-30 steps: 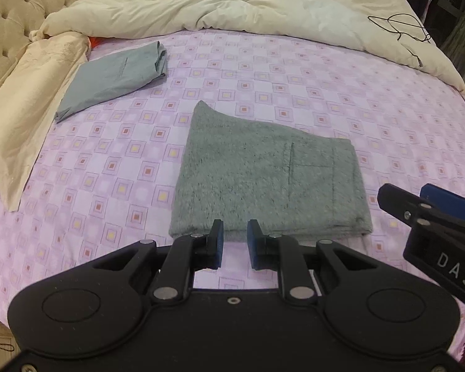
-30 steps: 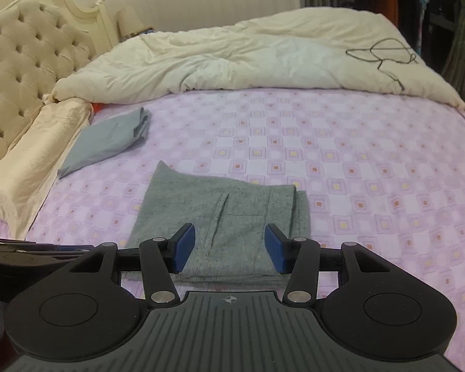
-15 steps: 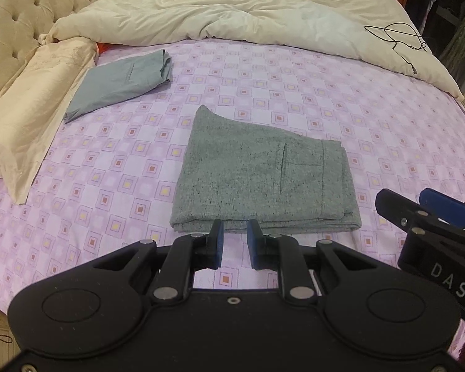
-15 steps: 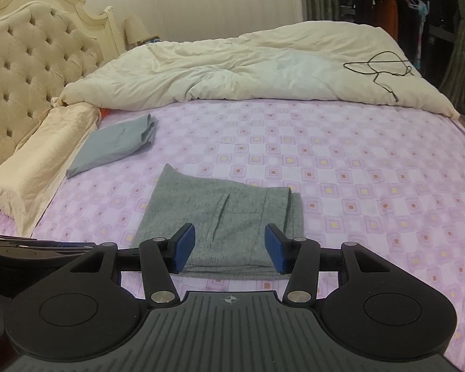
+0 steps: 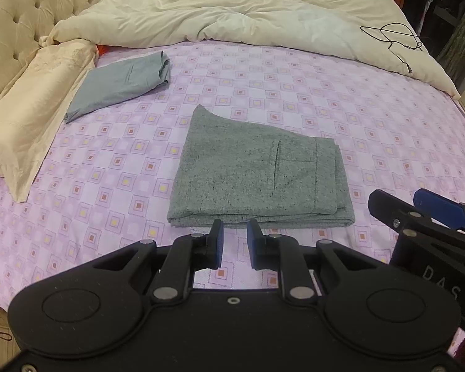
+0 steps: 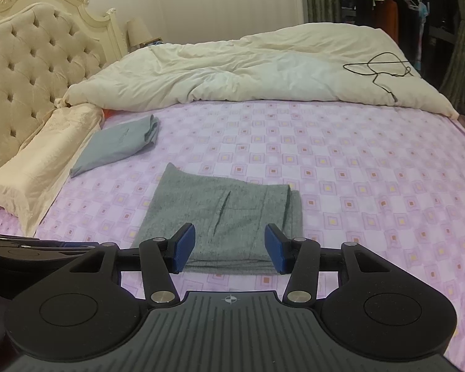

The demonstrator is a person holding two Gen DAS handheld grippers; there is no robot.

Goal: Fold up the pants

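The grey knit pants lie folded into a flat rectangle on the purple patterned sheet, back pocket up. They also show in the right wrist view. My left gripper hovers just short of the pants' near edge, fingers a narrow gap apart and empty. My right gripper is open and empty, held above and before the near edge. The right gripper also shows at the right of the left wrist view.
A second folded blue-grey garment lies at the back left beside a cream pillow. A bunched cream duvet with a black cable covers the far side. A tufted headboard stands left.
Both grippers have drawn back and risen from the folded pants, so more of the bed shows. The pants lie unmoved. Finger gaps are unchanged.
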